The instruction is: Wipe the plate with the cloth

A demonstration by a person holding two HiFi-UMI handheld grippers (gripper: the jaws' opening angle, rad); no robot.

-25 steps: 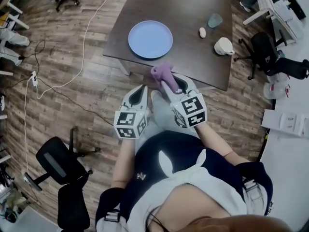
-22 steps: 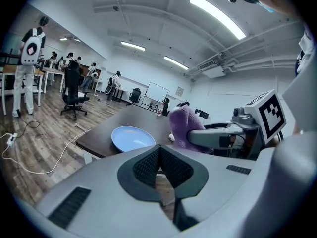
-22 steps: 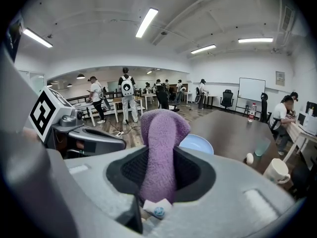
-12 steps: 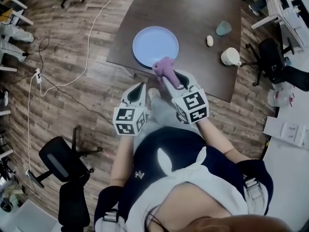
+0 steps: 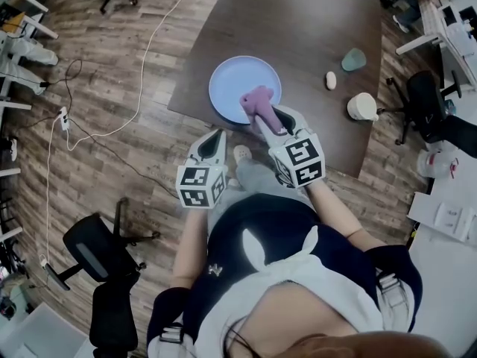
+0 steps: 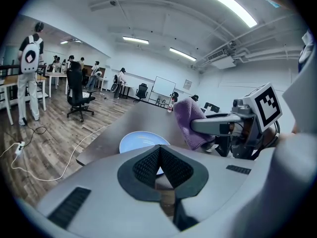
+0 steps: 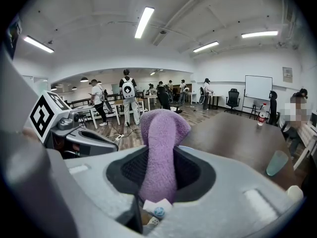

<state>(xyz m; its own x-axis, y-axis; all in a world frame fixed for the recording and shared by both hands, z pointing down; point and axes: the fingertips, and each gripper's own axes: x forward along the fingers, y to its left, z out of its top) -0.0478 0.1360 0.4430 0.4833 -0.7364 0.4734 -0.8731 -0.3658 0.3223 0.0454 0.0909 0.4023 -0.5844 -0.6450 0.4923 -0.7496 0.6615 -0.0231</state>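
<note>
I had the head camera looking steeply down from above the person, with the left gripper (image 5: pixel 216 134), the right gripper (image 5: pixel 270 114) and the dark brown rectangular table (image 5: pixel 313 21) all below it. Each gripper camera rode close behind its own jaws, facing along them across the table into the office (a wide-angle look). The right one sat hard up against the purple terry cloth (image 7: pixel 161 148). The left one shared the round pale-blue plate (image 5: pixel 227 88) with the head view.
</note>
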